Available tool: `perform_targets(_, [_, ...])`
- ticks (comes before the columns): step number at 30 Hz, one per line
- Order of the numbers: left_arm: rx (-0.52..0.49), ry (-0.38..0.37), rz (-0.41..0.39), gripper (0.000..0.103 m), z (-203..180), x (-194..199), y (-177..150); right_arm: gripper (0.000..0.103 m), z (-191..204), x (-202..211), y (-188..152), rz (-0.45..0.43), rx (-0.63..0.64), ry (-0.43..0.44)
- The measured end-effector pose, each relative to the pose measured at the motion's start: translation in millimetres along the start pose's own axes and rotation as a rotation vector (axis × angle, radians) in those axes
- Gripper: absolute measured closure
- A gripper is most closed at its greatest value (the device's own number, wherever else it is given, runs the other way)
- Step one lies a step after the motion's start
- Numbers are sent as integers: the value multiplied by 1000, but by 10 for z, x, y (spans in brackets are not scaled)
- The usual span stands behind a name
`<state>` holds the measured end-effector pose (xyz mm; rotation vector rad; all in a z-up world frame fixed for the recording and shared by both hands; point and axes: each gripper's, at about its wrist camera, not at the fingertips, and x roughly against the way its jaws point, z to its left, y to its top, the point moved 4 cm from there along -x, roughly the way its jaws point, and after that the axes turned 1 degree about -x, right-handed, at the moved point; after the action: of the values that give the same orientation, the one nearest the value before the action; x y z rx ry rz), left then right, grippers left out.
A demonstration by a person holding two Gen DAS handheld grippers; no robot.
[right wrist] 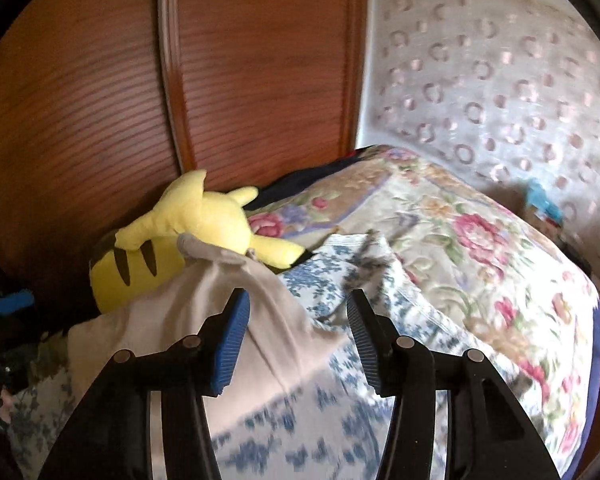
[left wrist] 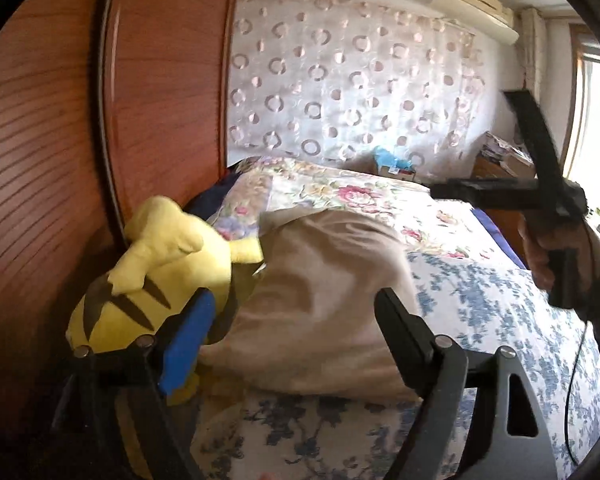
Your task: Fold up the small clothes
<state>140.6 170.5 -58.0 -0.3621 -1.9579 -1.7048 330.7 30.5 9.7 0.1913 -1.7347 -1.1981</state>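
A beige garment (left wrist: 320, 300) lies bunched on the bed's blue-flowered sheet (left wrist: 500, 320), against a yellow plush toy (left wrist: 160, 272). My left gripper (left wrist: 296, 320) is open above the garment, holding nothing. The right gripper (left wrist: 452, 190) shows at the right of the left wrist view, held in a hand above the bed. In the right wrist view the garment (right wrist: 260, 320) lies under my open right gripper (right wrist: 298, 312), its left blue pad (right wrist: 232, 344) close over the cloth. The plush toy (right wrist: 188, 232) sits just behind the garment.
A wooden louvred wardrobe door (left wrist: 60, 140) stands at the left, right behind the toy. A floral quilt (right wrist: 460, 248) covers the far side of the bed. A patterned curtain (left wrist: 360, 80) hangs behind. A bedside table with clutter (left wrist: 504, 160) stands by the window.
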Motion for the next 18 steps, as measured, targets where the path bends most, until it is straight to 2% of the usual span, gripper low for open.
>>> perform_targets(5, [-48,-44,-9,16,-342,86,39,50,111,517,-454,-45,-73,-64])
perform_targets(13, [-107,-115,-29,16,-882,281,60,29,326,1381,-1046,-98,-164,-147])
perform_targets(18, [-143,-175,-45,16,-1196,450,54,23,429,1844,-1349,-139,-228,-219])
